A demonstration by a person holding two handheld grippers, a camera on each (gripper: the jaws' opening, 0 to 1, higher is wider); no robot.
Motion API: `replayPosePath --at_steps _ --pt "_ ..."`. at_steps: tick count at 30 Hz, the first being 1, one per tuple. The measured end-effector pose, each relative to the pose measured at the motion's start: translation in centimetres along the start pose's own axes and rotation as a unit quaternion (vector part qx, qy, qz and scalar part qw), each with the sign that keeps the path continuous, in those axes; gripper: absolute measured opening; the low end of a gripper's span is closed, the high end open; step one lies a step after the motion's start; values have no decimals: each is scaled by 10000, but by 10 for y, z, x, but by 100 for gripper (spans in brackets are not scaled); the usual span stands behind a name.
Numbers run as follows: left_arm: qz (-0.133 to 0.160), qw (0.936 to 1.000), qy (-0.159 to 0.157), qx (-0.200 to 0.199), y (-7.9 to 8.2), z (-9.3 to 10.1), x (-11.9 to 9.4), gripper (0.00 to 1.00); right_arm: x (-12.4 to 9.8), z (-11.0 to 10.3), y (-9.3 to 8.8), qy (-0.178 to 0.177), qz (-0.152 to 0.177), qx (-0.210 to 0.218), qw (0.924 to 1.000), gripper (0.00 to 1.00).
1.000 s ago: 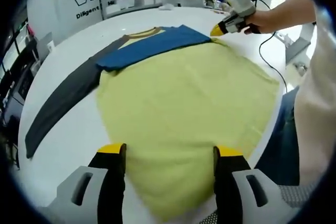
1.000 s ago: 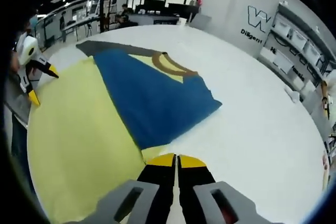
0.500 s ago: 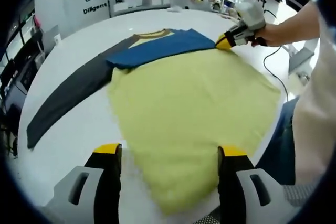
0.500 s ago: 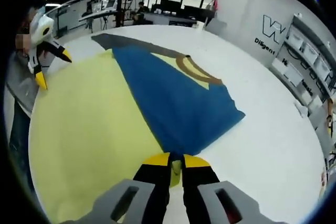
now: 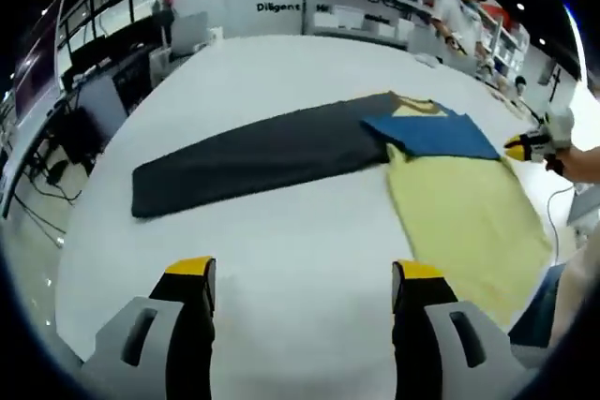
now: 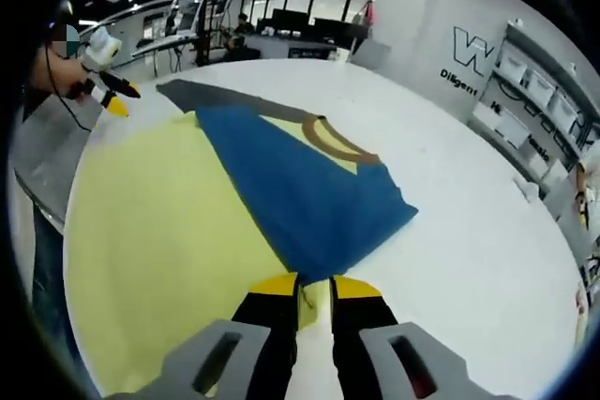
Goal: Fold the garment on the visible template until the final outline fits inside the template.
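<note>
The long-sleeved garment with a yellow body, blue and dark grey sleeves and a brown collar [image 5: 459, 203] lies flat on the round white surface [image 5: 281, 259]. One fold is seen done: the blue sleeve [image 6: 300, 203] is laid across the chest, just below the collar [image 6: 333, 142]. The dark grey sleeve [image 5: 253, 156] is stretched straight out from the garment, unfolded, so most of the folding is judged left. No template outline can be made out.

The right hand-held gripper [image 6: 305, 286] is closed on the yellow edge of the garment beside the blue sleeve. The left hand-held gripper [image 5: 300, 274] is held open over bare surface, apart from the grey sleeve's cuff.
</note>
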State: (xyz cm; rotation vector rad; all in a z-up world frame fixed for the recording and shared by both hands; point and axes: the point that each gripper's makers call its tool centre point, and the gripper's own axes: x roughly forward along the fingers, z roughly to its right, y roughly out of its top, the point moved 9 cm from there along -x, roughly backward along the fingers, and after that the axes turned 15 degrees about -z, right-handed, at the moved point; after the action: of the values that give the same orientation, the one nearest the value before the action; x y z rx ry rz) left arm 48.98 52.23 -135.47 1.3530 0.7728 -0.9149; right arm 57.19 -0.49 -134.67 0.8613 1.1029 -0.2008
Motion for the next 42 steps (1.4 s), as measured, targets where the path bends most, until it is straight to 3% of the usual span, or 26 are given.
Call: replayPosePath --at_steps 5,11,15,21,25,28,32,36,39,42 --pt "148 9974 201 -675 10 -40 2 73 -10 1 -4 25 120 321 9994 14" --pt "274 9920 172 -1219 22 -66 9 66 -19 4 -10 -17 130 531 9985 15" --pt "437 9834 78 -1760 29 -78 16 59 -25 6 -11 -85 142 611 9980 15" --pt "449 9689 -73 -2432 35 -89 26 46 -31 7 -12 -151 98 664 9976 13" --pt "500 9626 -3 -2664 38 -92 28 35 -33 6 -13 -193 87 713 9972 12" --pt "490 9638 91 -2621 39 -89 28 26 -33 3 -12 -205 70 711 9972 12" --pt "430 9596 286 -2767 37 -89 28 6 -34 2 -10 -219 44 691 9974 11" --pt "538 9541 116 -2942 39 -92 24 3 -35 4 -9 -251 29 670 9974 10" --pt "1022 9502 8 -2943 53 -92 14 2 -37 5 -8 -281 32 678 9973 10" --pt "1465 9518 -46 -2695 75 -92 -1 2 -38 6 -9 -293 22 672 9973 9"
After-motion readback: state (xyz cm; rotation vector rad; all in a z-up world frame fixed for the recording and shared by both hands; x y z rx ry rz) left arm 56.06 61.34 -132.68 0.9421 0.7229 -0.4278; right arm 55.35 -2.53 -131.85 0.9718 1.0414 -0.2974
